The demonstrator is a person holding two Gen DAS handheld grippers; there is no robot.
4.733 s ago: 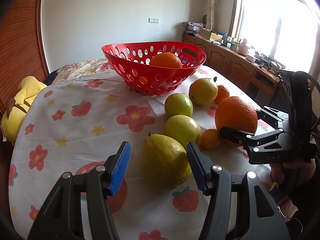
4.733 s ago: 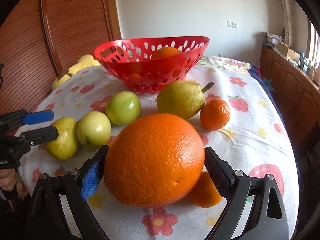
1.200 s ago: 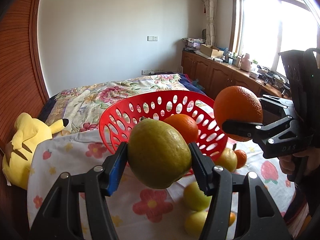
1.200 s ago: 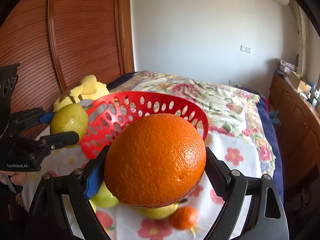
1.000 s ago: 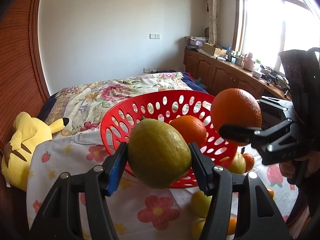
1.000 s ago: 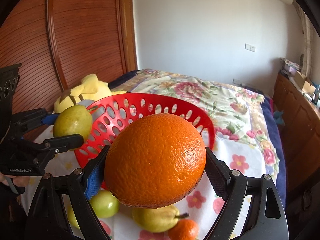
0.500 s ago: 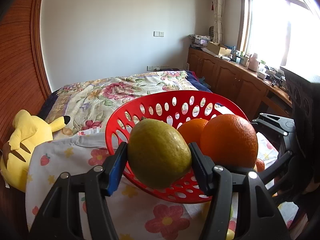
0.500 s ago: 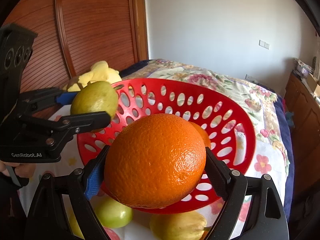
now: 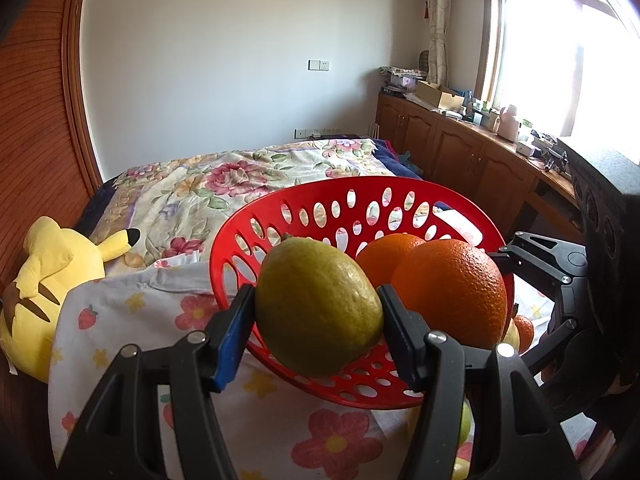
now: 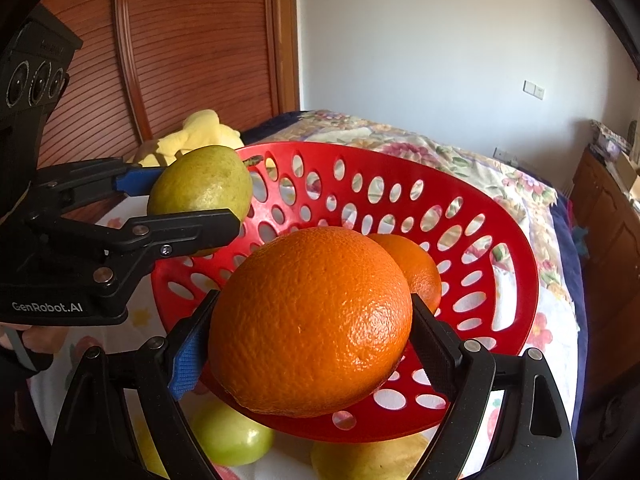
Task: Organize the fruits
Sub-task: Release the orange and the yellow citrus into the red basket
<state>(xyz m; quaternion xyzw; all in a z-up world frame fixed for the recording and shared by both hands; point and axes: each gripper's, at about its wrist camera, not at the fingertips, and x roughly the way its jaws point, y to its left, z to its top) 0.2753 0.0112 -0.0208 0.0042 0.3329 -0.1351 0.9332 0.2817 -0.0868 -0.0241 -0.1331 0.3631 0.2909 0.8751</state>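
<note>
My left gripper is shut on a yellow-green pear and holds it over the near left rim of the red perforated basket. My right gripper is shut on a large orange and holds it over the basket's near side. A second orange lies inside the basket. In the right wrist view the left gripper with the pear hangs at the basket's left rim. The held orange also shows in the left wrist view.
A green apple and a pear lie on the flowered cloth below the basket. A small orange lies to the right. A yellow plush toy sits at the left. Wooden cabinets line the right wall.
Both grippers lifted their fruit from the cloth and carried it forward. The orange has moved from beside the basket to over its near side; the pear has come to its left rim.
</note>
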